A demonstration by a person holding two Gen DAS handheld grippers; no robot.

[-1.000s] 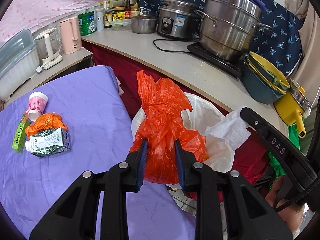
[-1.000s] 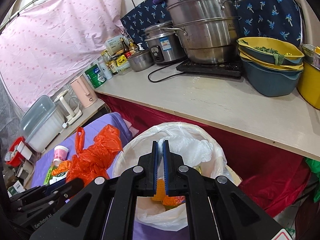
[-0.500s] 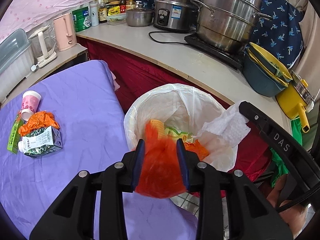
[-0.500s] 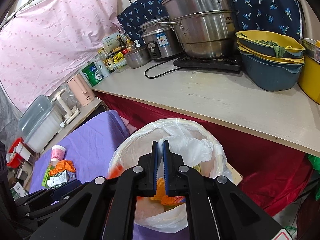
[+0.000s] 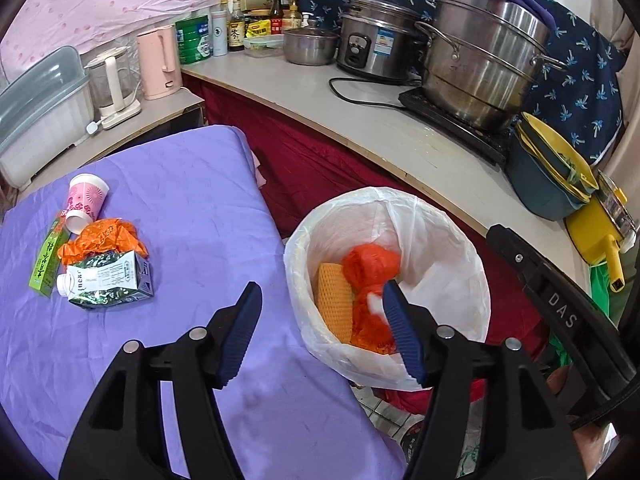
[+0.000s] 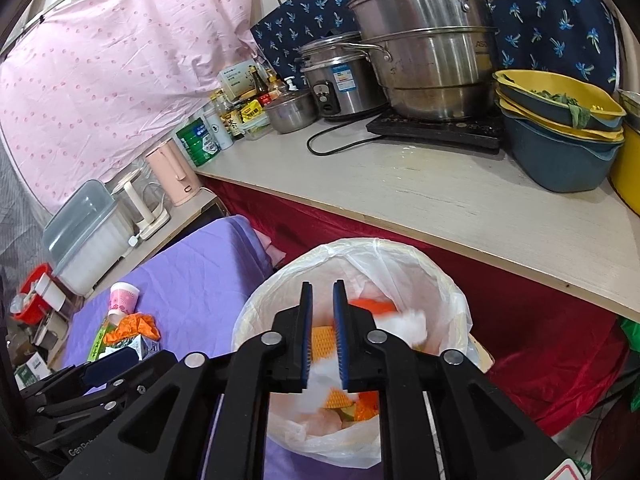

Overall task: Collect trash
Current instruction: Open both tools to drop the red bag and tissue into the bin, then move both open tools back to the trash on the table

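Note:
My left gripper (image 5: 322, 284) hangs over the near rim of the white-lined bin (image 5: 440, 240). Its jaws are opening and nothing is between the pads. The orange plastic bag (image 5: 372, 264) lies loose inside the bin beside a yellow foam mesh (image 5: 334, 300). My right gripper (image 6: 322, 283) is over the bin too. Its jaws are opening to a narrow gap, and a blurred white tissue (image 6: 408, 320) drops below them. On the purple table (image 5: 180, 200) lie a pink paper cup (image 5: 86, 200), a green box (image 5: 46, 260), an orange wrapper (image 5: 104, 240) and a milk carton (image 5: 108, 280).
A pale counter (image 5: 360, 120) curves behind the bin with a steamer pot (image 5: 484, 68) on a hob, a rice cooker (image 5: 372, 40), stacked bowls (image 5: 552, 176), bottles and a pink kettle (image 5: 158, 60). A red curtain hangs below the counter. Tiled floor shows under the bin.
The left jaws spread wide and let go of the orange bag, which fell into the bin. The right jaws parted and the white tissue left them.

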